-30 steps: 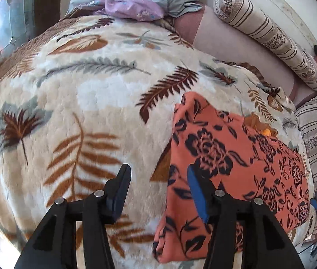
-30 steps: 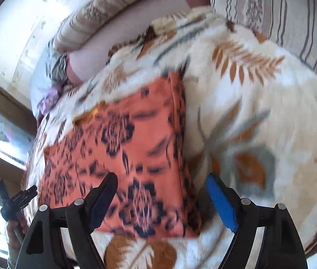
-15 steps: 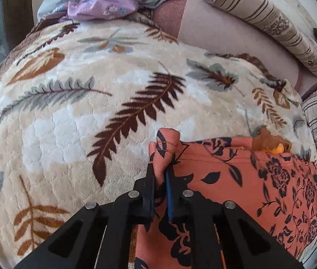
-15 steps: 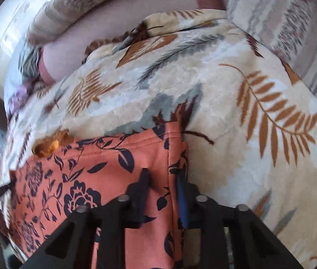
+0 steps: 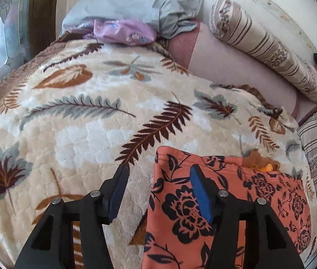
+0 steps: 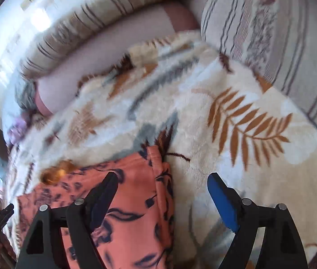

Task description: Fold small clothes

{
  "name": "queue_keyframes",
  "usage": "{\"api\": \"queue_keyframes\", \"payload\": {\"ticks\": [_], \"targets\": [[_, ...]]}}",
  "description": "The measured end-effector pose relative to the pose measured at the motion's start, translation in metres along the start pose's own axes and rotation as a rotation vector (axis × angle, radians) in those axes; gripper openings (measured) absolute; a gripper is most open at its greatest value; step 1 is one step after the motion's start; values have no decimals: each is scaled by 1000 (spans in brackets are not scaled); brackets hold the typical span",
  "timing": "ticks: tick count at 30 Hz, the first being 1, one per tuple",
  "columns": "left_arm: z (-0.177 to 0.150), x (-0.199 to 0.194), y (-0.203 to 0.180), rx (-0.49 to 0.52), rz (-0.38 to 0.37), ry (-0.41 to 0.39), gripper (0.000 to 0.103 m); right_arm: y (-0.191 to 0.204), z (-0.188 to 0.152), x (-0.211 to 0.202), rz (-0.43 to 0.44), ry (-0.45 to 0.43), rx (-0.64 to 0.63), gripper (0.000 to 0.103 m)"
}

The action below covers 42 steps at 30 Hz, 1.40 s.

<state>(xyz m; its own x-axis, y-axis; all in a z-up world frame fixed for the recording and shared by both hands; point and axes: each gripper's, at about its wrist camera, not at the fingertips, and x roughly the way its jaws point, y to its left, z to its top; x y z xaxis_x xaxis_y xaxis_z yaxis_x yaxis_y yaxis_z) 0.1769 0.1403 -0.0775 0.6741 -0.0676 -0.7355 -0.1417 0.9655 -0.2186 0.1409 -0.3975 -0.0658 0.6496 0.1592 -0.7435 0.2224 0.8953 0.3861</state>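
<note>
An orange cotton garment with a black flower print (image 5: 225, 204) lies folded flat on the cream fleece blanket patterned with brown and grey leaves (image 5: 80, 134) that covers the bed, its far edge straight. The left hand-held gripper (image 5: 158, 190) hangs over its left corner, fingers spread wide, holding nothing. The right hand-held gripper (image 6: 163, 192) straddles the garment's right edge, equally wide apart and empty.

Bright daylight, fisheye-warped edges, right view motion-blurred (left view sharp)
</note>
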Motion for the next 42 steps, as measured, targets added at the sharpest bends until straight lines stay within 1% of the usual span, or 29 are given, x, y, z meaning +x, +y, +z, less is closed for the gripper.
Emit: {"api": "queue_keyframes", "payload": {"ticks": [1,2,3,4,5,6,7,8,9,10,11,12,13,14,16,17,18,20,22,24,35,38,42], "targets": [[-3,-14,-6,12,-14,-16,60,6,-7,-18,62,-2,10,84],[-9,-28,-11,22,-29,-29,62,15,-17,-35,145,-3,14,85],[-16,-42,-18,29,-39,-41,67,25,-27,-48,222,5,0,84],[-25,-53,-24,34,-45,-49,74,34,-39,-57,299,21,-18,85],[-37,-60,-29,37,-53,-52,77,40,-53,-62,366,38,-26,85],[-51,-64,-34,41,-63,-48,83,42,-67,-60,408,58,-19,86],[-65,-63,-38,48,-73,-31,84,38,-81,-53,412,81,-1,86],[-80,-56,-41,60,-65,8,84,28,-95,-38,361,114,33,86],[-95,-44,-44,81,-33,64,84,13,-108,-19,276,159,80,85],[-111,-24,-45,115,21,154,84,-7,-123,1,207,222,162,79],[-126,-8,-44,156,70,245,83,-17,-129,-4,237,172,208,75],[-134,-13,-48,223,86,187,83,-18,-129,-17,253,138,220,75],[-138,-25,-53,264,106,123,83,-13,-128,-28,229,153,220,77],[-140,-32,-56,271,118,122,83,-10,-128,-38,228,150,211,77],[-141,-39,-55,240,87,149,83,-7,-131,-54,249,114,188,81],[-141,-42,-54,226,81,151,83,-9,-135,-58,240,109,192,82],[-141,-44,-52,216,88,149,83,-13,-140,-59,236,121,207,82],[-144,-47,-48,201,108,155,83,-24,-157,-54,245,170,278,82],[-144,-50,-45,189,110,162,83,-34,-174,-50,263,202,334,82],[-147,-54,-44,185,114,157,83,-41,-181,-48,282,199,359,82],[-137,-60,-63,205,100,138,83,-49,-165,-36,328,191,421,82],[-132,-64,-73,202,77,123,83,-50,-160,-30,339,184,446,83],[-122,-64,-93,206,21,90,83,-55,-149,-23,343,148,481,83]]}}
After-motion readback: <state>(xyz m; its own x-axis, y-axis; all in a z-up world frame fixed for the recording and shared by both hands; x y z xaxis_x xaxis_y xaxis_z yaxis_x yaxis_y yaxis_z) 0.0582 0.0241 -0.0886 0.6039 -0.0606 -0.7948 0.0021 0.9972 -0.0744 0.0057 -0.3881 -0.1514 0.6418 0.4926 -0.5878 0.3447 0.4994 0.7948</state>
